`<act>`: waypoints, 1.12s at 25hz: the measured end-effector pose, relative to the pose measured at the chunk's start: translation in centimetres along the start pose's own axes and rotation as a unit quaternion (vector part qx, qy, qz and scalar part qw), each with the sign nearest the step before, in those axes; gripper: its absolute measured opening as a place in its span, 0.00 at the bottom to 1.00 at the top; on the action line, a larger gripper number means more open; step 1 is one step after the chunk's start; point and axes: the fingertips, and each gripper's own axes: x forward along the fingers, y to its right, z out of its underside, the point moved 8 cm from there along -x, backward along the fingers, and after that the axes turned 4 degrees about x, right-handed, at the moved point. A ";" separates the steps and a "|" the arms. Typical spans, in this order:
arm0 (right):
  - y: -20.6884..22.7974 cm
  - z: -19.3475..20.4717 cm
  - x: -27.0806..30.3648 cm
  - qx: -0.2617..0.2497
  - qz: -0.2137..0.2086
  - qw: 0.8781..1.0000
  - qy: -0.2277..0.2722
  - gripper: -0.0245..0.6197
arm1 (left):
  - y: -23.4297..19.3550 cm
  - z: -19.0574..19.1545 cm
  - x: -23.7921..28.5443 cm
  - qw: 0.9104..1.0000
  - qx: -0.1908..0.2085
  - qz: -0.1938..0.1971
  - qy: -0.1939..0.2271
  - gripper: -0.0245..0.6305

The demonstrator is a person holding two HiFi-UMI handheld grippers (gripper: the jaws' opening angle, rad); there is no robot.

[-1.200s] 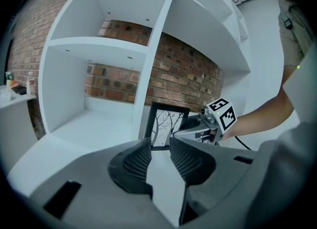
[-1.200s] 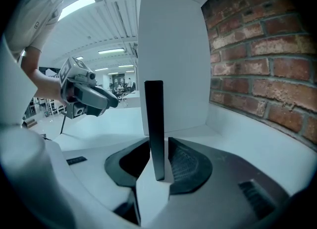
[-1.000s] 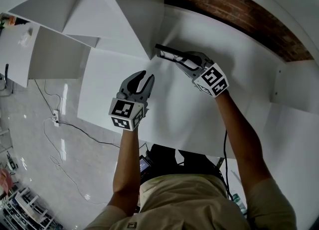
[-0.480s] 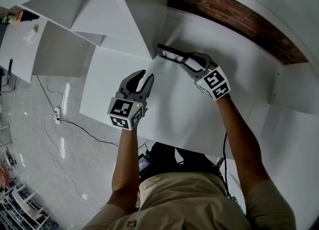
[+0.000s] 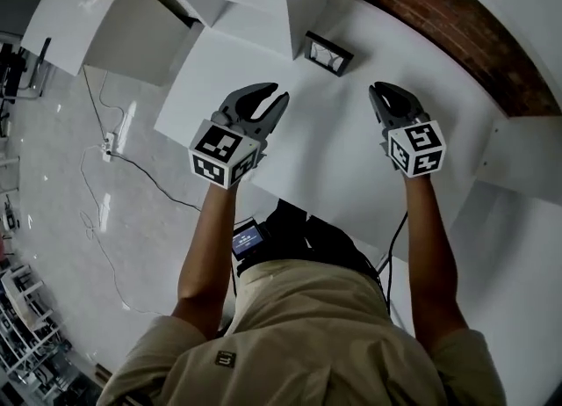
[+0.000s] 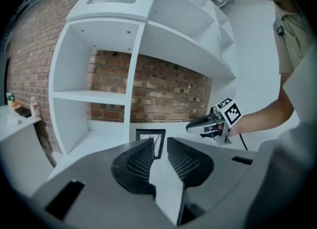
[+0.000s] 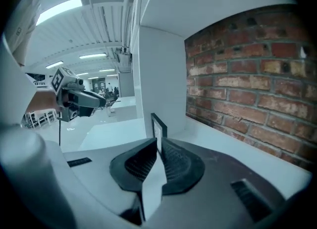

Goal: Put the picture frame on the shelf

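The black picture frame stands by itself on the white shelf board, next to the upright divider and in front of the brick wall. My right gripper hovers right of the frame and clear of it, its jaws closing on nothing. In the right gripper view the frame shows edge-on beyond the narrow gap. My left gripper hangs over the board's front left, jaws apart and closing, empty. The left gripper view shows the frame far ahead between its fingers.
A brick wall backs the shelving. More white compartments rise above and to the left. Below the board's front edge lies a glossy floor with a cable and power strip. A side table with bottles stands at far left.
The right gripper let go of the frame, which now stands alone by the divider, and drew back to the right. The left gripper stayed at the front left.
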 end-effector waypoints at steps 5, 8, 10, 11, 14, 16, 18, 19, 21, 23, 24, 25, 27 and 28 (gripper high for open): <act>-4.3 -2.9 -5.3 0.001 -0.037 0.999 0.018 0.05 | 3.0 -2.5 -4.8 1.000 0.017 0.007 0.015 0.06; -7.2 -5.0 -8.1 -0.010 -0.061 0.998 0.032 0.05 | 4.9 -3.8 -7.7 0.999 0.024 0.009 0.022 0.05; -8.8 -6.6 -9.9 -0.019 -0.074 0.996 0.041 0.05 | 6.1 -4.9 -9.5 0.999 0.033 0.007 0.028 0.05; -9.5 -7.4 -10.8 -0.023 -0.079 0.996 0.045 0.05 | 6.7 -5.5 -10.4 0.999 0.038 0.005 0.031 0.05; -11.4 -9.6 -13.0 -0.032 -0.093 0.994 0.055 0.05 | 8.1 -6.9 -12.8 0.998 0.050 0.001 0.035 0.05; -12.5 -10.6 -14.3 -0.035 -0.101 0.992 0.061 0.05 | 9.0 -7.5 -14.2 0.998 0.060 -0.002 0.037 0.05; -13.4 -11.4 -15.6 -0.037 -0.109 0.991 0.065 0.05 | 9.9 -8.1 -15.4 0.997 0.069 -0.005 0.039 0.05; -13.9 -11.8 -16.2 -0.040 -0.113 0.991 0.066 0.05 | 10.4 -8.5 -16.0 0.996 0.075 -0.006 0.041 0.05; -14.9 -12.6 -17.5 -0.045 -0.119 0.989 0.069 0.05 | 11.2 -9.2 -17.2 0.995 0.084 -0.009 0.049 0.05; -16.0 -13.4 -18.5 -0.052 -0.127 0.988 0.073 0.05 | 11.9 -9.9 -18.3 0.994 0.091 -0.010 0.059 0.05; -16.6 -13.7 -18.9 -0.057 -0.131 0.987 0.076 0.05 | 12.2 -10.2 -18.8 0.994 0.093 -0.009 0.063 0.05; -17.1 -14.1 -19.4 -0.061 -0.134 0.986 0.077 0.05 | 12.5 -10.5 -19.3 0.993 0.096 -0.008 0.067 0.05; -18.0 -14.7 -20.5 -0.066 -0.137 0.985 0.079 0.05 | 13.4 -11.1 -20.1 0.992 0.100 -0.006 0.073 0.05; -18.5 -15.0 -21.1 -0.068 -0.139 0.985 0.079 0.05 | 13.9 -11.4 -20.5 0.992 0.102 -0.005 0.075 0.05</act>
